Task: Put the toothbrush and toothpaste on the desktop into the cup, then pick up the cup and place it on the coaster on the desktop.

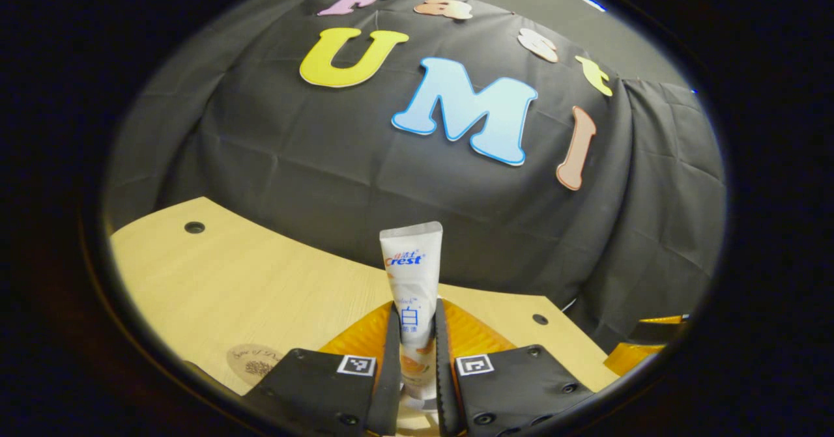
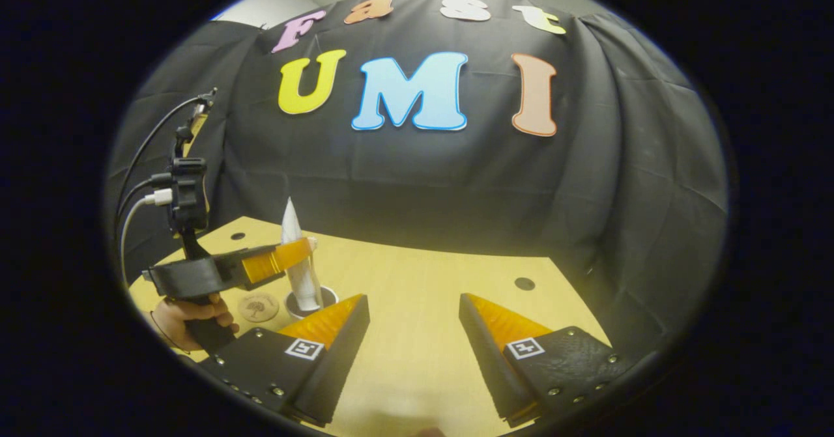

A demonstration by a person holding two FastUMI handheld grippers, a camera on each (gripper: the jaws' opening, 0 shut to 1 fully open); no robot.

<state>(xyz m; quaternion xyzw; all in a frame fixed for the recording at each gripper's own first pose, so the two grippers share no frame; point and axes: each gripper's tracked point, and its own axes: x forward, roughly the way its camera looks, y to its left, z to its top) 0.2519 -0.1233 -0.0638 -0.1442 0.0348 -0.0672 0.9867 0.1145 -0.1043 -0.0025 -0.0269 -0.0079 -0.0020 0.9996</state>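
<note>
The left gripper [image 1: 417, 352] is clamped on the upright toothpaste [image 1: 413, 274], lowering it into the cup [image 2: 311, 305] below; the coaster [image 2: 258, 307] lies just beside. The right gripper [image 2: 414, 323] hangs apart. Toothbrush unseen; cup move remains.

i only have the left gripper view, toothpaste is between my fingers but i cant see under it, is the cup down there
Observer: Yes. In the right gripper view the toothpaste stands upright with its lower end inside the cup.
Operator: where's the coaster from the cup
Observer: The coaster lies right beside the cup, on the side toward the hand that holds the left gripper.
Operator: is the right gripper busy
Observer: No. The right gripper is open, its fingers wide apart over the bare desktop, and it holds nothing.
</note>
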